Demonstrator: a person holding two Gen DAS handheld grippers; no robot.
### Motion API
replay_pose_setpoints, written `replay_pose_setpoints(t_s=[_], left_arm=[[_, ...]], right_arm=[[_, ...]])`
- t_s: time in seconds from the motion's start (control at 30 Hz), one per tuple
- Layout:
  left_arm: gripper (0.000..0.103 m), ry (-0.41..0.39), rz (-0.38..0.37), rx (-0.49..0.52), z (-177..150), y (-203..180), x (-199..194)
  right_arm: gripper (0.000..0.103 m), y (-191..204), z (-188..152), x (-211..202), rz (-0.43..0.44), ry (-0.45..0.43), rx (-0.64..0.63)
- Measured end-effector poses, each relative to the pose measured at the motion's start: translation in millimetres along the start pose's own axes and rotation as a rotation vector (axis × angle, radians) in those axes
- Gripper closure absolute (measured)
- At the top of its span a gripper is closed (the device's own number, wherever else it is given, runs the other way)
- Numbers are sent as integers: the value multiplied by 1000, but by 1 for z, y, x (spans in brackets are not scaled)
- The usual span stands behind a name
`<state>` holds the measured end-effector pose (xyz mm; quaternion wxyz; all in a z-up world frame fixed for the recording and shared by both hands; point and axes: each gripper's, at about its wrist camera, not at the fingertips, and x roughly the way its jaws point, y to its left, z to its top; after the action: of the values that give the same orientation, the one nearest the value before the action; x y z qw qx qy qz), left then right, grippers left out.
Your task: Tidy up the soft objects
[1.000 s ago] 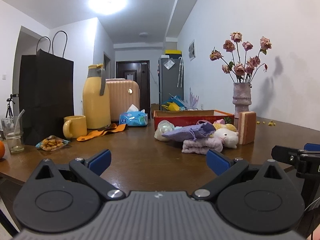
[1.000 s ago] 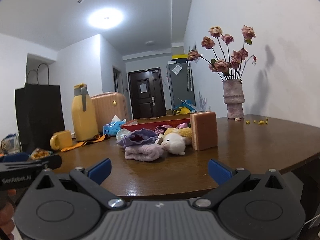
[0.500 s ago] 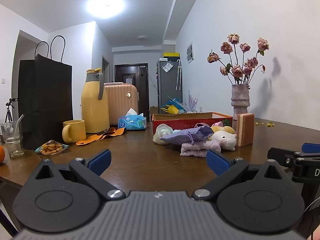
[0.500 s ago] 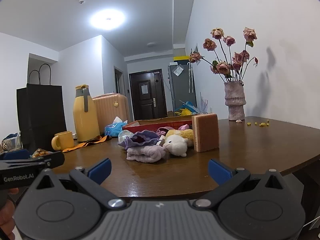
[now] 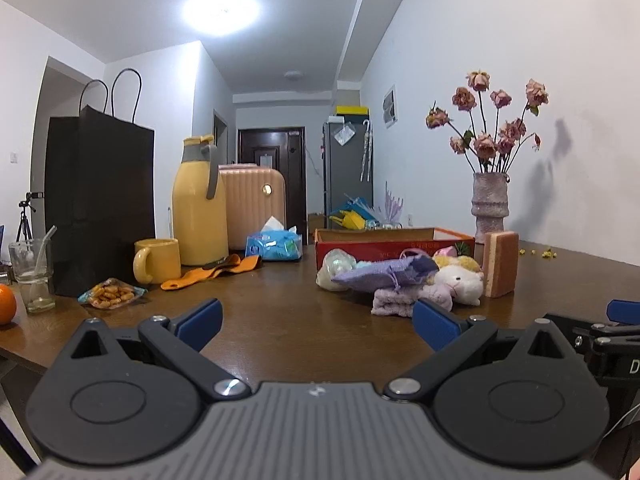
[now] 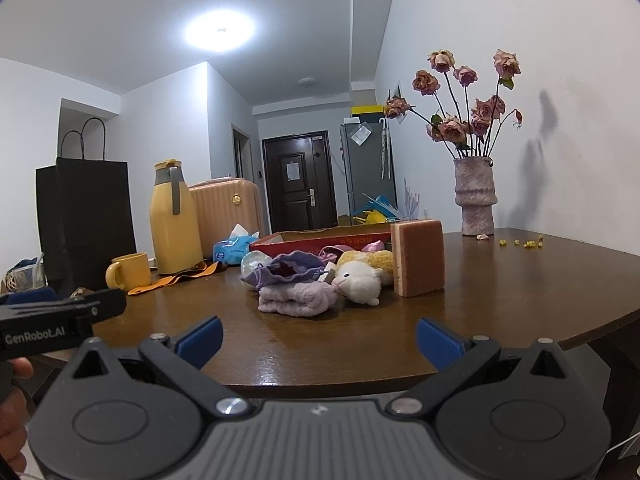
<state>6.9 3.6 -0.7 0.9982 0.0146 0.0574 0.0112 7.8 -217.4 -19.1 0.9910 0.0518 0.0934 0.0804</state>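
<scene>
Your left gripper (image 5: 316, 320) and right gripper (image 6: 318, 334) both spread, empty, toys (image 6: 320, 282) at 12 o'clock, box (image 6: 320, 240) behind.

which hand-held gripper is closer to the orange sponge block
Right, by a little. The right hand-held gripper faces the sponge block, slightly right of center; the left hand-held gripper sits farther left of it.

Each gripper, left (image 5: 317, 322) and right (image 6: 318, 340), is showing a ribbed grey body, black arms with round discs, silver screws and blue fingertips (image 6: 200, 340). White "GenRobot.AI" lettering is running along the left one's side.
</scene>
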Motion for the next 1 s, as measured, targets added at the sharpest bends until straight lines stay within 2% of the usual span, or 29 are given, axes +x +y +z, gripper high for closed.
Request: replay_pose_setpoints(t_s=[0.4,0.5,0.6,0.67,0.8,0.87,1.0], left_arm=[[0,24,-3,34,-2,-2,10],[0,49,-42,45,3,-2,28],[0,80,-34,70,13,-4,59],[0,126,-55,75,19,-5,87],[0,218,-133,-23,33,5,139],[0,231,-112,-62,43,12,165],[0,249,-64,-128,60,27,209]], right_arm=[[0,-1,2,0,0,-10,-5],[0,-4,8,13,16,-2,-11],[0,-10,20,39,43,1,-4],[0,-15,26,59,60,4,5],[0,-26,42,106,111,119,27],[1,-28,51,123,124,124,54],[5,-24,67,165,245,186,173]])
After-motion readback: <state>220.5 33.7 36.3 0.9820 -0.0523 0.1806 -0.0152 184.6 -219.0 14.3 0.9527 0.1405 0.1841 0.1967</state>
